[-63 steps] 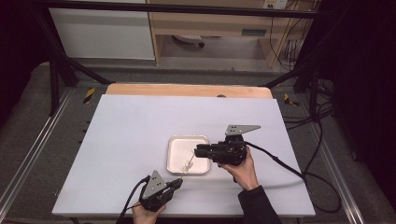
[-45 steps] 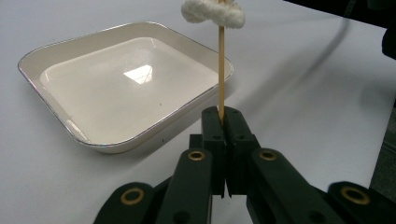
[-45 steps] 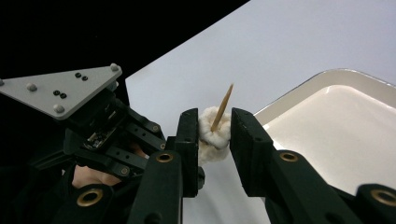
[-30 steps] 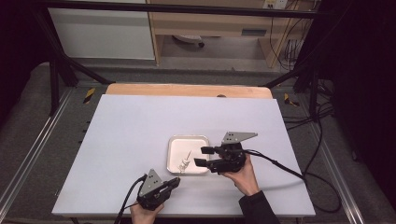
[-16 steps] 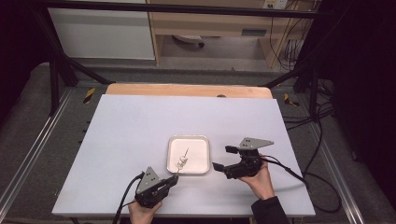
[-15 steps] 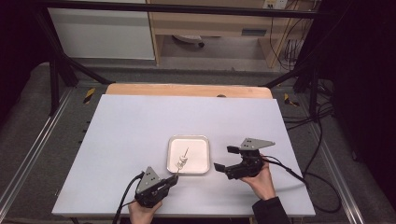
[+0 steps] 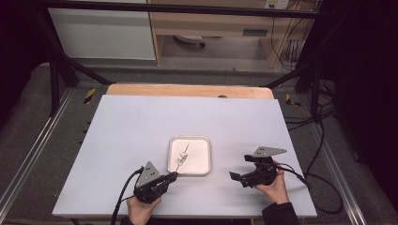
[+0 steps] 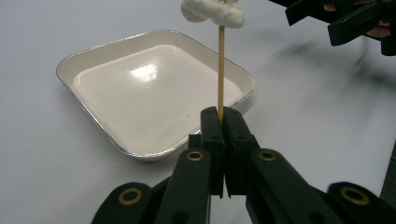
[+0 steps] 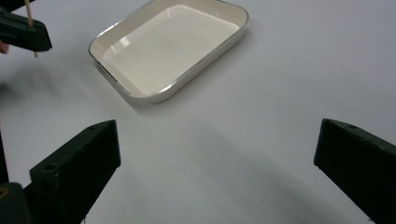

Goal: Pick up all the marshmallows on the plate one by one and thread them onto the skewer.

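- High view: my left gripper (image 7: 172,176) lies low at the near edge of the surface (image 7: 131,136), fingers aimed at the tray (image 7: 202,142); they pinch a skewer (image 7: 184,154) slanting over it; my right gripper (image 7: 233,175) sits well right of the tray.
- Left gripper view: fingers (image 8: 212,135) clamped on the skewer's lower end; white lump (image 8: 213,11) on top.
- Right gripper view: fingers (image 9: 88,154) have just been opening, now wide, nothing between them.

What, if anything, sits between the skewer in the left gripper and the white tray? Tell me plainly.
Nothing visible does. The left gripper is shut on the skewer, whose white lump hangs over the tray; the tray's inside is bare. The right gripper, jaws just opened and holding nothing, stands off to the tray's right on the table.
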Motion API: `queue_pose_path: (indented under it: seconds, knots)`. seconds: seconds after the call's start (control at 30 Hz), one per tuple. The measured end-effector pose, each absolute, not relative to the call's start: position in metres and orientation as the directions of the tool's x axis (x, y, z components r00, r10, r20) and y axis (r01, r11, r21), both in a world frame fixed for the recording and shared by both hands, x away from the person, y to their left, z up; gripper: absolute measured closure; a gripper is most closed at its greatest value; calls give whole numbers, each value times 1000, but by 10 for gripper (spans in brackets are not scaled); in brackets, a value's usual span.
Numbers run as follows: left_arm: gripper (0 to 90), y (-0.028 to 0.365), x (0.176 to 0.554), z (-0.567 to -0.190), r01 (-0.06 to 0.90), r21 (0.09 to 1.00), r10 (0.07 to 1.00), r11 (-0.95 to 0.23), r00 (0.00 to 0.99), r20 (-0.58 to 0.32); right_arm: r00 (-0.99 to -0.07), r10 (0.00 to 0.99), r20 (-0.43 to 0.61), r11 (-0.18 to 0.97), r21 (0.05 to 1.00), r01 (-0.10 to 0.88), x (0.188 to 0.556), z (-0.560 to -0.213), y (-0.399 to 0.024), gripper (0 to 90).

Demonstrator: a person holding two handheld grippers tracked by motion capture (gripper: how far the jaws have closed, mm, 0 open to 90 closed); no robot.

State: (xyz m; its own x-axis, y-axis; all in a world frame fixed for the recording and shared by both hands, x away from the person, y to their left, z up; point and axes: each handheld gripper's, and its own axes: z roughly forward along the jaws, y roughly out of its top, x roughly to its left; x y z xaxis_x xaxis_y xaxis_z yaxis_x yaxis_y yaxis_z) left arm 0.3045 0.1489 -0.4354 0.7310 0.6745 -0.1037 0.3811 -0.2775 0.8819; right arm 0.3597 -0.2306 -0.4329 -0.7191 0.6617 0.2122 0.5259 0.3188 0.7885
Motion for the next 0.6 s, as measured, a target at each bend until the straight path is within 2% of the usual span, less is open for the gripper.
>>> queue_pose_path:
  seconds: [0.6]
  knots:
    - [882, 142, 321, -416, 384, 859, 664, -339, 744, -71, -690, 697, 196, 301, 794, 529, 347, -443, -255, 7]
